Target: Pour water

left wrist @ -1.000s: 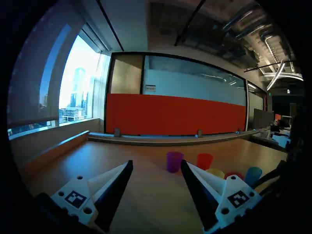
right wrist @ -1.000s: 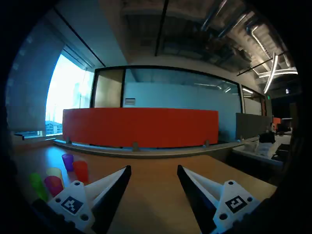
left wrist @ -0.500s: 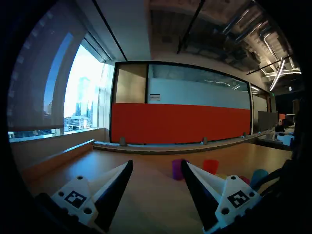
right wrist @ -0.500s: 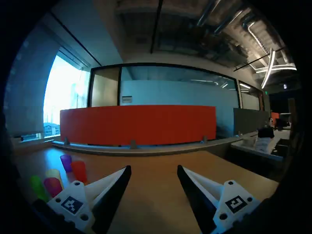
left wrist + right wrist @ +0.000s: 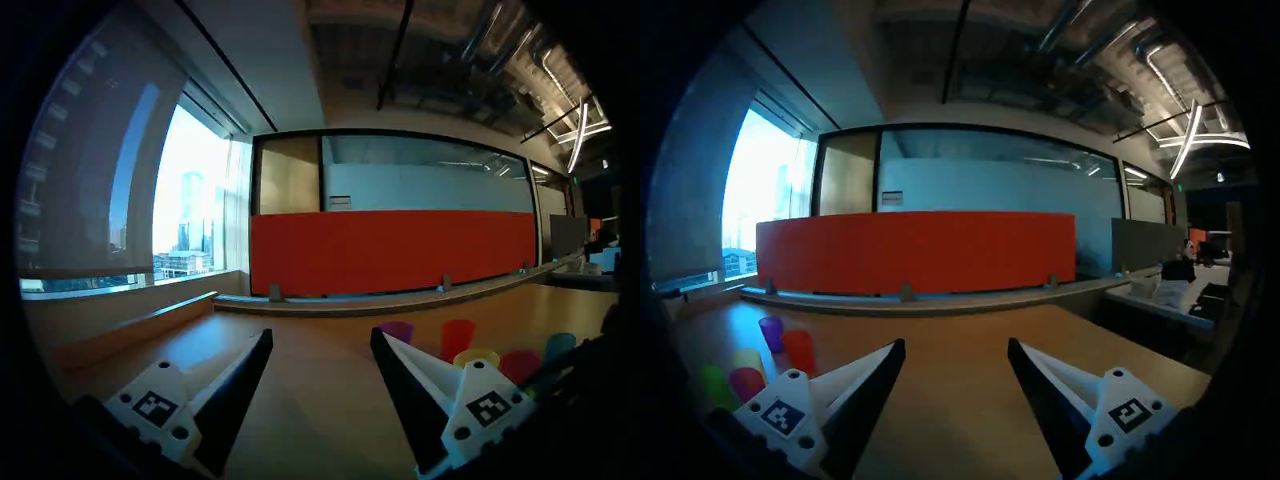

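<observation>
1. Table [image 5: 320,416]: warm orange-brown wood; partition [image 5: 392,252] behind it: plain orange-red.
2. In the left gripper view: purple cup [image 5: 396,330]; red cup [image 5: 458,336]; yellow cup [image 5: 478,358]; pink cup [image 5: 520,364]; teal cup [image 5: 559,346]; in the right gripper view, a green cup [image 5: 718,386].
3. Left gripper [image 5: 320,332] and right gripper [image 5: 956,342]: black fingers [image 5: 232,392]; white bodies; black-and-white square markers [image 5: 154,407].

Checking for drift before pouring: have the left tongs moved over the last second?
Yes. The left tongs swung leftward: the orange partition and purple cup slid right in the left gripper view.
</observation>
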Demonstrator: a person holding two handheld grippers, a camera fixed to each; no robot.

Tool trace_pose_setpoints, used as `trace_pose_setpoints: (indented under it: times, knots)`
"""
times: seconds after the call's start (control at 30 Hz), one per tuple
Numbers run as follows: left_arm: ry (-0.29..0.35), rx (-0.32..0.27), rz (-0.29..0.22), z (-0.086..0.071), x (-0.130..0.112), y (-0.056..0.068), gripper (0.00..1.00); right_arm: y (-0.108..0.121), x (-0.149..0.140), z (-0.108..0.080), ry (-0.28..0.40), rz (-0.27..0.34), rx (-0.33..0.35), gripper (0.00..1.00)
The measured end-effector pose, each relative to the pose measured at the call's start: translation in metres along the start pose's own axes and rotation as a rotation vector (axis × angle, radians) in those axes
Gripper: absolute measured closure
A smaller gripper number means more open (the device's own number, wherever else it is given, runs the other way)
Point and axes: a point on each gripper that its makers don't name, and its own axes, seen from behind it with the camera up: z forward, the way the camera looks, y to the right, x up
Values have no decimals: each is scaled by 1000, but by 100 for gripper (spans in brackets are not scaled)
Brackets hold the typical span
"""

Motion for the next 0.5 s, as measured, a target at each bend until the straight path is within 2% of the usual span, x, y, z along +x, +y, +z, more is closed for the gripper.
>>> trace_pose_setpoints:
  times: [0.27,0.5]
  knots:
    - [7,2,15,1,-4,4,10,-21,7,-1,-3,-24,22,1]
    - [8,-11,-19,6,-7,10,10,-28,6,0,-13,-48,19,1]
